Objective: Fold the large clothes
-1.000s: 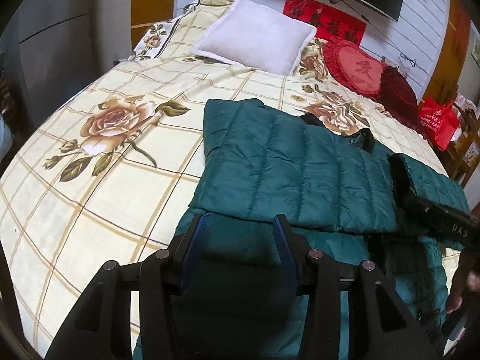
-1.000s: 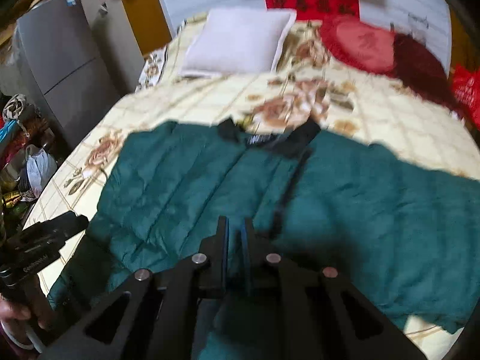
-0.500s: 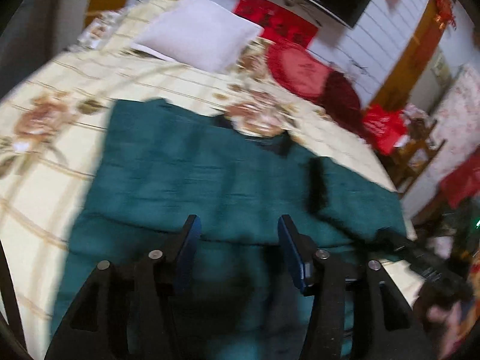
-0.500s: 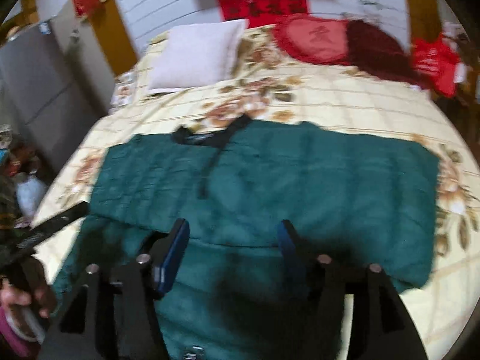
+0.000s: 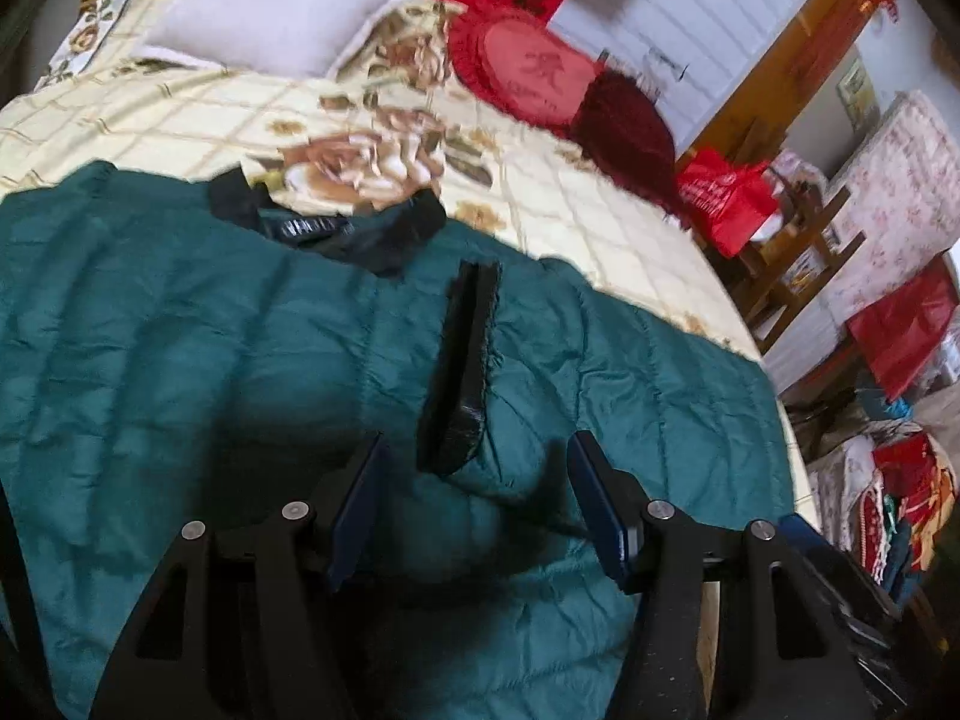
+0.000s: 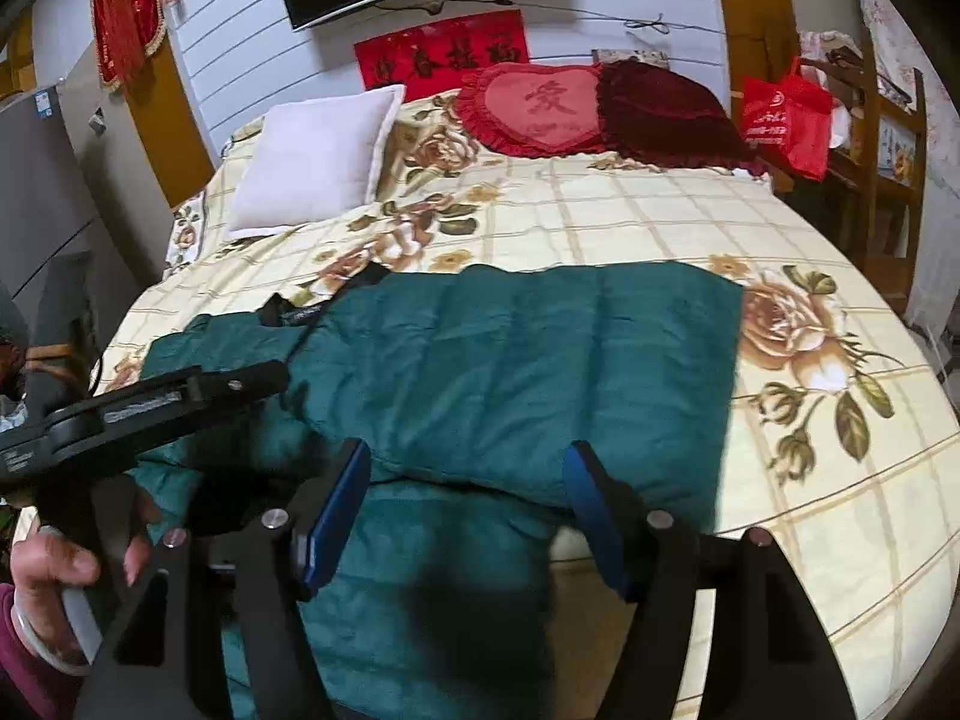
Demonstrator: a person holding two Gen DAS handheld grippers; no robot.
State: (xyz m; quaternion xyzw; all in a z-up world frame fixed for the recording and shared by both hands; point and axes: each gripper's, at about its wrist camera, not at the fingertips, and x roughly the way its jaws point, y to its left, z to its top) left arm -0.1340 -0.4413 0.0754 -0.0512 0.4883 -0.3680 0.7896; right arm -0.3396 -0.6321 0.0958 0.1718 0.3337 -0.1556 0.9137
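Left to right. Left tongs (image 5: 474, 510): blades spread wide and holding nothing, poised above the middle of the green down jacket (image 5: 210, 372), which lies flat across the near half of the bed (image 5: 570, 204). The black collar (image 5: 336, 228) points toward the white pillow (image 5: 282, 6). One sleeve is folded across the body, its dark cuff (image 5: 462, 360) lying on the chest just ahead of the left tongs. Right tongs (image 6: 468, 510): likewise spread wide and empty, over the lower edge of the other folded sleeve (image 6: 540, 372), which lies across the jacket and ends near a printed rose on the bedspread (image 6: 780, 324). The heart cushion (image 6: 540, 102) and a darker red cushion (image 6: 666, 114) rest at the head of the bed, well apart from the garment.

Handling, by judgement: the quilted padding looks light, soft and springy, and the shell appears smooth and probably slippery, so a fold is likely to puff open or slide unless pressed down. Both sleeves appear to be in, so the likely next fold is lengthwise. A sound hold would be a pinch through the full thickness at the hem corners, one per tongs, rather than on the surface cloth alone, which may slip from the blades
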